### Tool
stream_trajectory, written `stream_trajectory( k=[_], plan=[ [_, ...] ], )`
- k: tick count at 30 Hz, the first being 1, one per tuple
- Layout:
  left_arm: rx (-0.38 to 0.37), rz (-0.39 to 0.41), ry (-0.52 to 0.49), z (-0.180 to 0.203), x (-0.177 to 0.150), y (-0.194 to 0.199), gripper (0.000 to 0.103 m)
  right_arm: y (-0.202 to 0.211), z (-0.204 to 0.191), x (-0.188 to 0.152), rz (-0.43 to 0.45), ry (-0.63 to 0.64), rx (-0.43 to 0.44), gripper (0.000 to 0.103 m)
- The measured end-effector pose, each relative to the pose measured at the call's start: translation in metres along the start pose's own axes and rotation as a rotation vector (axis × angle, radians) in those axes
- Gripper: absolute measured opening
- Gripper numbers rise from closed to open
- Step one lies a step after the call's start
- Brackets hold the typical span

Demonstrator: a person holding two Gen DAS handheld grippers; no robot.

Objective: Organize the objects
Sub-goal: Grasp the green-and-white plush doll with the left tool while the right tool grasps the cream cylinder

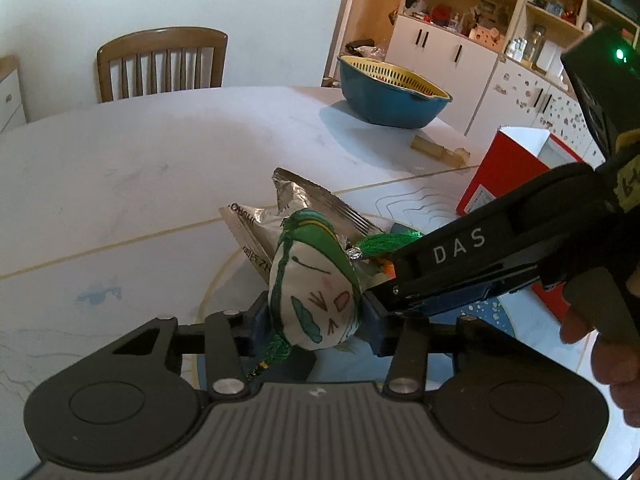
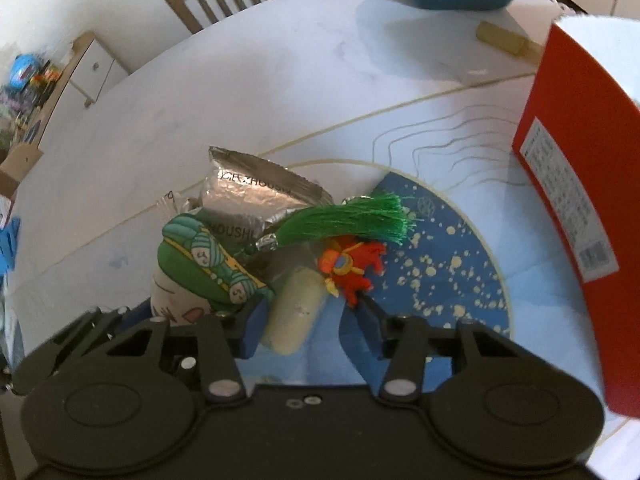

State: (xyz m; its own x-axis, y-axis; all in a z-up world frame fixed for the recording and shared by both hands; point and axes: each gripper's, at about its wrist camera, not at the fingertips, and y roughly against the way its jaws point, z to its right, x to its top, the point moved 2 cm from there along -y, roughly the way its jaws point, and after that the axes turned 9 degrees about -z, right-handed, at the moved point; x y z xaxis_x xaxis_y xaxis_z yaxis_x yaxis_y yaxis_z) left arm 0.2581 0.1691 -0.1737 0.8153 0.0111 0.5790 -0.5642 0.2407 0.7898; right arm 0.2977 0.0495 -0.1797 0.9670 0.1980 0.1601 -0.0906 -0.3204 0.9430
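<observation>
left gripper [image 1: 316,316] clamps stuffed sachet [image 1: 312,292]; right gripper [image 2: 304,320] alongside.

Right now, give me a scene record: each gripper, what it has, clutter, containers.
left gripper: shut on fabric sachet
right gripper: open; pale cylinder between jaws, one pad against it, gap at the other
clutter: foil packet, green tassel, red toy figure
containers: red box, top open; blue bowl, far side
surface: table
</observation>
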Motion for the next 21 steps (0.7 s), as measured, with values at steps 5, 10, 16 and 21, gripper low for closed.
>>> stream_trajectory(
  k=[5,10,16,21],
  plan=[
    [-0.006,0.015,0.048,-0.006,-0.001,0.009,0.039,0.0,-0.001,0.0,0.003,-0.028,0.016,0.049],
    [-0.018,0.023,0.102,-0.018,-0.004,0.02,0.039,-0.003,-0.006,0.0,-0.004,-0.023,0.035,0.049],
    [-0.013,0.02,0.113,-0.021,-0.009,0.024,0.039,-0.007,-0.019,-0.002,-0.01,0.026,-0.009,0.022],
    [-0.022,0.018,0.116,-0.018,-0.008,0.03,0.038,-0.003,-0.016,-0.008,-0.014,0.03,0.015,0.021]
  ],
)
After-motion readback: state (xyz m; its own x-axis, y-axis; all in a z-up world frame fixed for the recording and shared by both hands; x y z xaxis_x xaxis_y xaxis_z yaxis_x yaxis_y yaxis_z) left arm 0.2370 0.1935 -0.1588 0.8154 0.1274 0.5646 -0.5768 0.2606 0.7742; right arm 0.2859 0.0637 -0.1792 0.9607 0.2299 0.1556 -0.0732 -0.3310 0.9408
